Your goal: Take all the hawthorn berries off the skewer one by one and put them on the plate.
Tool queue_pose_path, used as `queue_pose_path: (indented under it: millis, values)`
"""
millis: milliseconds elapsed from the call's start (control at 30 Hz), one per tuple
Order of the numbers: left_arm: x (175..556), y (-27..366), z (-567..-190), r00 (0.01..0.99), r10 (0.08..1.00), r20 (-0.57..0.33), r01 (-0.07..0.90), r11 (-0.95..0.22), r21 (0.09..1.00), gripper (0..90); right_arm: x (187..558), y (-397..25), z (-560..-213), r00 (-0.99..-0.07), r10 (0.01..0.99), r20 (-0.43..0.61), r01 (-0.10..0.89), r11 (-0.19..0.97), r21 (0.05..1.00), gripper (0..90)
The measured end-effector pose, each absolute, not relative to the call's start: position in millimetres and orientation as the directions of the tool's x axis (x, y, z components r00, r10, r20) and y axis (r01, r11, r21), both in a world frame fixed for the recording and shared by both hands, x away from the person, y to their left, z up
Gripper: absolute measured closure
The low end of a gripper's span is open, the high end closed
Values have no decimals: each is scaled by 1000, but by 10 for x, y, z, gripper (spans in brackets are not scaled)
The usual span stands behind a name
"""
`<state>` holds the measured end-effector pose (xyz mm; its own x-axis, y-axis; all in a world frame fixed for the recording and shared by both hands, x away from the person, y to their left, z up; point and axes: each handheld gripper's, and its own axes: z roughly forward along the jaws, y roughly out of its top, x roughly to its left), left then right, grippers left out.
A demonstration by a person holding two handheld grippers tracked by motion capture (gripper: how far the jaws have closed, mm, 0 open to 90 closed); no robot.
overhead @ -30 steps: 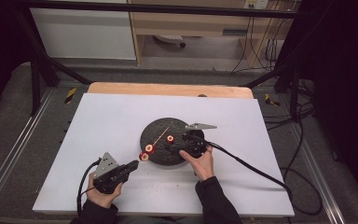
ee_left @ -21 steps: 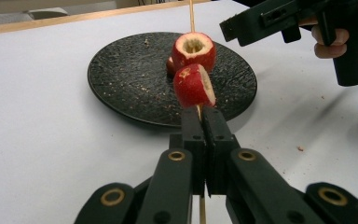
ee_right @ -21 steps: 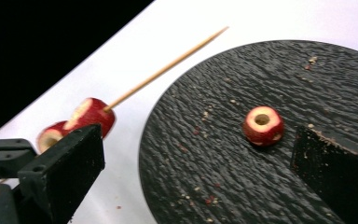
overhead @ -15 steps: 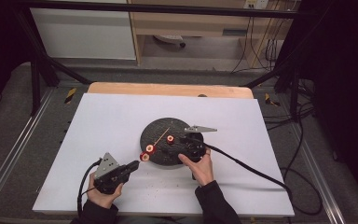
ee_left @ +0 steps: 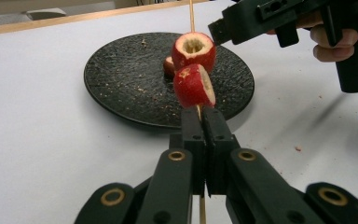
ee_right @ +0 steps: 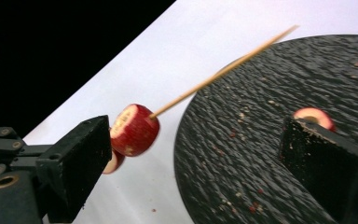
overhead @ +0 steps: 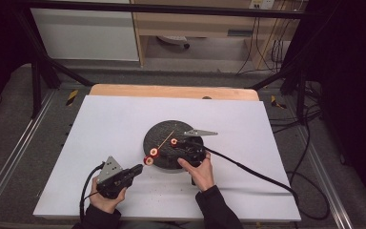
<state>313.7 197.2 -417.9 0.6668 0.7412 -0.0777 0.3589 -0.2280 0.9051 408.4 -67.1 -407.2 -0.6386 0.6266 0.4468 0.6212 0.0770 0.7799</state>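
1. Black jaws of the left gripper are pressed together on a thin wooden skewer, gripping it just below the lower fruit piece; the stick's tail shows between the gripper's arms at the bottom of the left gripper view.
2. Two red, cored fruit pieces sit on that skewer — the lower fruit piece touching the jaw tips, the upper fruit piece right behind it, its hollowed pale centre facing the camera.
3. In the high view the left gripper lies at the near left of the table, held in the left hand, with the skewer slanting away over the plate.
4. The right gripper has its jaws wide apart (nothing between them is gripped); in its own view the skewered fruit hangs just beside its left jaw, and the stick runs up and away past the plate's edge.
5. The right hand holds that gripper over the near side of the round black plate.
6. A third fruit piece rests on the textured plate, partly hidden behind the right jaw; from the left gripper view it peeks out behind the skewered pair.
7. Crumbs dot the plate and the white tabletop — a wooden edge shows at the far side.
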Motion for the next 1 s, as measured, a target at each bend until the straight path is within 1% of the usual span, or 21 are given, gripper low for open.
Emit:
queue_pose_path:
  millis: [100,233,600,1000]
  values:
    - [3134,1972,-4176,667,741,-79,359,-226,906,885,4083,-617,-4061,-645,615,454,621,75,780,129]
    - [3132,1967,-4174,669,739,-76,356,-229,906,885,4076,-539,-4045,-656,601,458,616,75,784,185]
    - [3125,1952,-4173,671,737,-79,355,-227,907,885,4089,-474,-4081,-636,562,529,661,43,749,416]
    - [3126,1940,-4180,673,736,-79,356,-228,906,885,4093,-455,-4114,-629,519,579,696,44,717,574]
